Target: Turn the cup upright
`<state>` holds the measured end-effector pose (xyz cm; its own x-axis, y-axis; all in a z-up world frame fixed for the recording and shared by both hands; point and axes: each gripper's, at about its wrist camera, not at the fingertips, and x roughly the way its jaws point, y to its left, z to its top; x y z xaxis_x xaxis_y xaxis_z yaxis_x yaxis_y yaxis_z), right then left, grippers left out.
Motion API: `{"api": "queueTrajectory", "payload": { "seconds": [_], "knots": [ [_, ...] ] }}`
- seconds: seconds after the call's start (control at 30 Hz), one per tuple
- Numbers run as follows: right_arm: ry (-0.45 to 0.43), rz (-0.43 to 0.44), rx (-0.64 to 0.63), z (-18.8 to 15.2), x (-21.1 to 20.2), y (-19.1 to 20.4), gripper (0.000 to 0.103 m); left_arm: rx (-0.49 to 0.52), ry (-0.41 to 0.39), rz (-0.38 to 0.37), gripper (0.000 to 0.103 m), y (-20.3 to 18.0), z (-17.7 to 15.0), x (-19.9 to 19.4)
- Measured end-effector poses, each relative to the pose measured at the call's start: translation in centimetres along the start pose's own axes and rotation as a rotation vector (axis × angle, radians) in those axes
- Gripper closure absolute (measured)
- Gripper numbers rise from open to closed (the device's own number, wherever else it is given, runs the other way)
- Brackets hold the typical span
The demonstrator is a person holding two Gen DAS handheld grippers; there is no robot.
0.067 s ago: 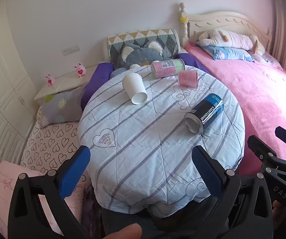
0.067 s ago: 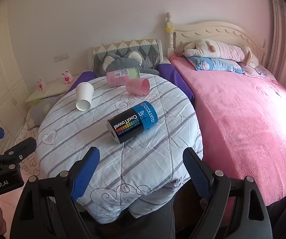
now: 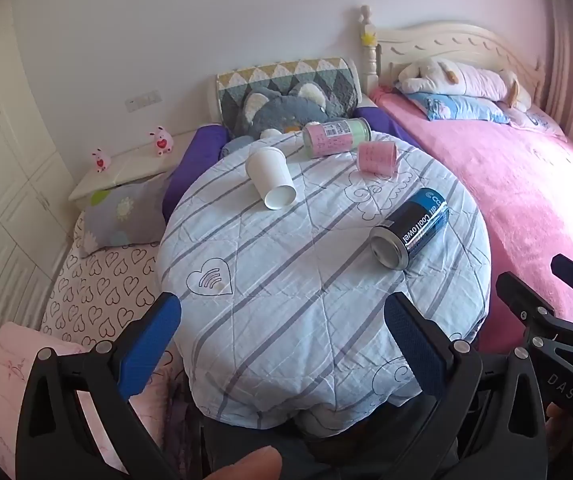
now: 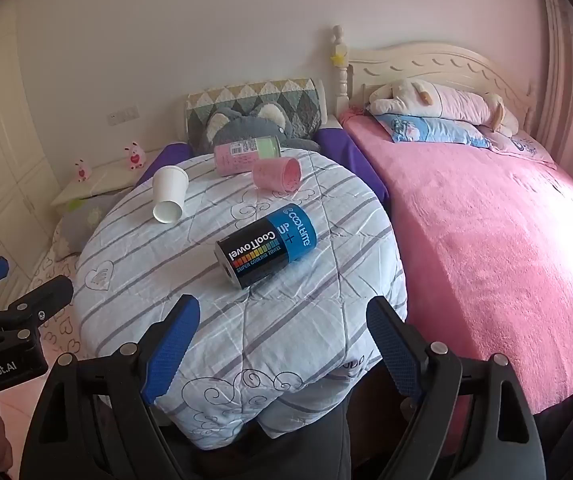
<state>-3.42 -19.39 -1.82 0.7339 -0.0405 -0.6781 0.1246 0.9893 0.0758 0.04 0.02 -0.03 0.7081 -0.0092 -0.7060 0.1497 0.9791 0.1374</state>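
While both tongs, left (image 3: 282,336) & right (image 4: 282,338), gape empty at bench (image 3: 286,320) 6 o'clock: white cup (image 3: 271,178) on side, 11 o'clock; pink cup (image 3: 377,157) on side, 1 o'clock.

The white paper cup (image 3: 271,179) (image 4: 169,194) lies on its side at the table's far left, its base pointing near.

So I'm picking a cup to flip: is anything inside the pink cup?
The pink cup lies on its side; its mouth shows only pink inner wall, nothing visible inside. The deepest part stays hidden.
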Motion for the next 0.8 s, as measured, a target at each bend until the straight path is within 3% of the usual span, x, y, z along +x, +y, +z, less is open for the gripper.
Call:
{"api": "queueTrajectory", "payload": {
  "seconds": [0.8],
  "knots": [
    [-0.012,0.011,-0.028,0.8,-0.4,1.5,0.017,-0.020,-0.007,0.008,0.000,0.9,0.1,-0.5]
  ]
}}
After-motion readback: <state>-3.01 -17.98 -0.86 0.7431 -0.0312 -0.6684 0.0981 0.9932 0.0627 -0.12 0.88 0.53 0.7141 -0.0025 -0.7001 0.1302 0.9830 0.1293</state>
